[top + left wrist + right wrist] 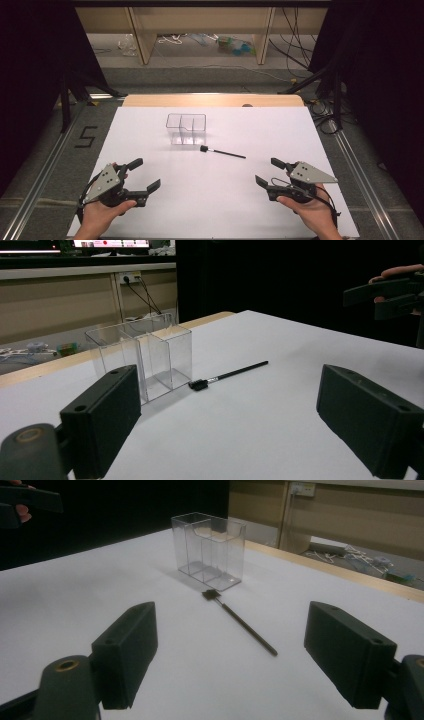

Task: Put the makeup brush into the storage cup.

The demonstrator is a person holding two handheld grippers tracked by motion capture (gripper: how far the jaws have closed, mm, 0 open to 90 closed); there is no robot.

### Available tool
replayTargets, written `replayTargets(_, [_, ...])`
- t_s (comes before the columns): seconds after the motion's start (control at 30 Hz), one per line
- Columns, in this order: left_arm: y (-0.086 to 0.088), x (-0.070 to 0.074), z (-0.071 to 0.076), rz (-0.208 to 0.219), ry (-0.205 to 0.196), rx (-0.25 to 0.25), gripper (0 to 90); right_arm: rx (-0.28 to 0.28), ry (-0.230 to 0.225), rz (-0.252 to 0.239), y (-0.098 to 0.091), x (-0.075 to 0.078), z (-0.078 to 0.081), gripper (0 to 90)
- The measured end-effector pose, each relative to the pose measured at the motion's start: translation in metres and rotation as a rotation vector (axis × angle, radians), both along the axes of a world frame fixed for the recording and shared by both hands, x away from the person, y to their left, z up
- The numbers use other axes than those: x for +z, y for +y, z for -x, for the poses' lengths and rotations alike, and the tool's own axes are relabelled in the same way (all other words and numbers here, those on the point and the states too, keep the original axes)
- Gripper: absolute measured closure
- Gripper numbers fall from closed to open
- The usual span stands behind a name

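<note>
A clear plastic box with inner dividers stands upright on the white table top, toward the far middle. Just in front of it lies a thin black brush, its head near the box. My left gripper rests at the near left, open, nothing between its jaws. At the near right my right gripper is open too and holds nothing. Both point toward the box and brush. The right gripper view has the box and brush ahead of its jaws.
The white sheet lies on a wooden table whose far edge shows. Metal rails run along both sides. Beyond are shelves with cables and clutter. Dark curtains flank the scene.
</note>
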State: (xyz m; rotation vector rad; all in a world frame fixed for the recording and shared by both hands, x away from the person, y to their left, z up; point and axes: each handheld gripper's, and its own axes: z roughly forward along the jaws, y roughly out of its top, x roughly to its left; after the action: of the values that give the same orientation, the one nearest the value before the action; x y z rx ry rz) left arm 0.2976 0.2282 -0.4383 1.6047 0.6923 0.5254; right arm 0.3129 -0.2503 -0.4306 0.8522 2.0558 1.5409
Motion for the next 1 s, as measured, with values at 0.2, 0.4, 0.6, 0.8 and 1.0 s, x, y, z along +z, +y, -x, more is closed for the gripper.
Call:
replayTargets(0.2, [0.001,0.0,0.0,-0.003,-0.003,-0.002,10.6,-0.012,-0.004,0.011,-0.001,0.001,0.0,23.0])
replayTargets(0.4, [0.001,0.0,0.001,-0.002,-0.002,-0.003,10.6,-0.016,-0.021,0.003,0.0,0.003,-0.002,24.6])
replayTargets(0.6, [0.0,0.0,0.001,-0.004,-0.004,-0.005,10.6,-0.022,-0.024,0.0,0.002,0.003,-0.007,24.4])
replayTargets(0.8, [0.0,0.0,0.001,-0.004,-0.004,-0.006,10.6,-0.02,-0.022,0.012,0.006,0.005,-0.013,24.3])
replayTargets(1.0, [0.0,0.0,0.0,-0.001,-0.005,-0.006,10.6,-0.02,-0.016,0.022,0.01,0.008,-0.023,24.0])
